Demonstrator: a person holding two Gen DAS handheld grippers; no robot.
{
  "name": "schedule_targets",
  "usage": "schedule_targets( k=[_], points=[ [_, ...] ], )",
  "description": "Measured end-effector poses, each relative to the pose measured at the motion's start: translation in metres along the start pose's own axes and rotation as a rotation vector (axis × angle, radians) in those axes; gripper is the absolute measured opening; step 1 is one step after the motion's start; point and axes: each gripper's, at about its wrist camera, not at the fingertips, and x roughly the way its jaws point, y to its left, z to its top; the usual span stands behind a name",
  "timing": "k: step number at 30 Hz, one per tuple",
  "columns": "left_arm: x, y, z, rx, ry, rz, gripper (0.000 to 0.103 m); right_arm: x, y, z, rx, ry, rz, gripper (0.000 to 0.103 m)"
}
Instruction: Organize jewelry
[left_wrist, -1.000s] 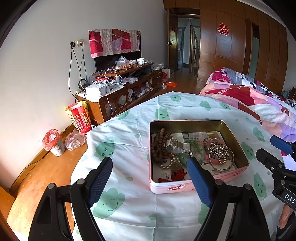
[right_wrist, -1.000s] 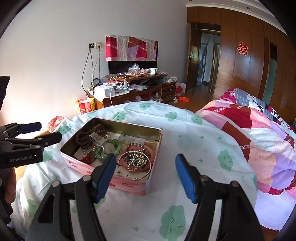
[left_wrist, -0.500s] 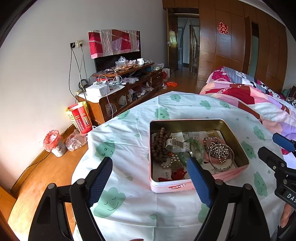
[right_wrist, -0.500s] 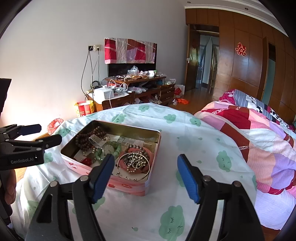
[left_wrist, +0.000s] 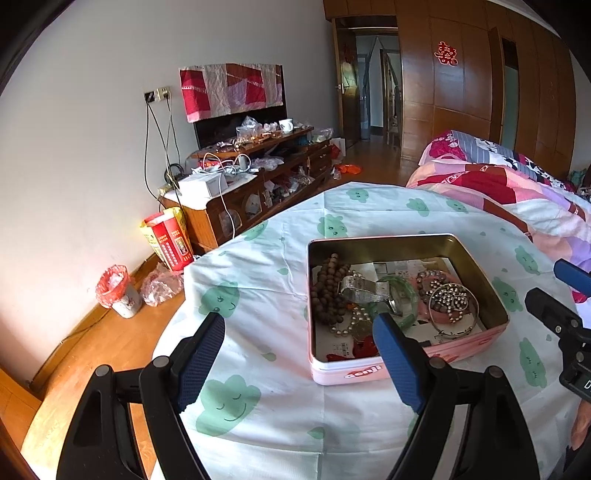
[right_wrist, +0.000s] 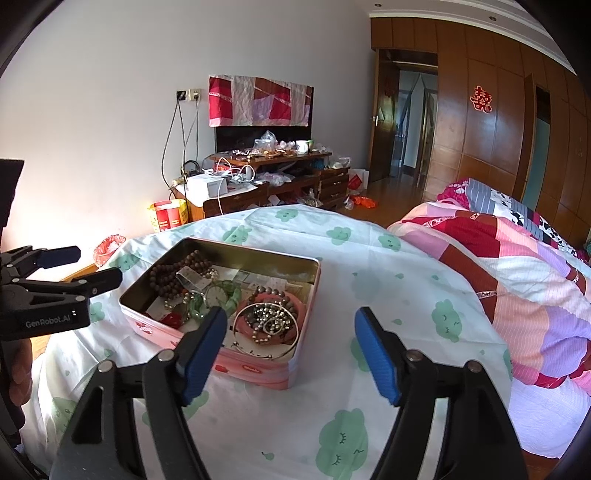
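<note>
Your left gripper (left_wrist: 299, 354): jaws apart, nothing between | your right gripper (right_wrist: 291, 347): jaws apart, nothing between | pink tin (left_wrist: 369, 373) of jewelry just beyond both, between them, on the cloud-print counter (left_wrist: 258, 295) | bed (right_wrist: 517, 280) behind.

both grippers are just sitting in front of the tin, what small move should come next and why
Probably ease the right gripper forward and down toward the silver bangle at the near corner of the pink tin. Both grippers are open and hold nothing, all the jewelry lies tangled inside the tin, and that bangle sits on top, nearest the right gripper. The left gripper could wait beside the tin.
</note>
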Motion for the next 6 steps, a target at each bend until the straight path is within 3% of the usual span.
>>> schedule_targets(
  k=[6],
  points=[
    [-0.0012,-0.0043,0.0006,0.019,-0.011,-0.002,0.083,0.0022,-0.0045,-0.0024,0.004,0.007,-0.006,0.076]
  ],
)
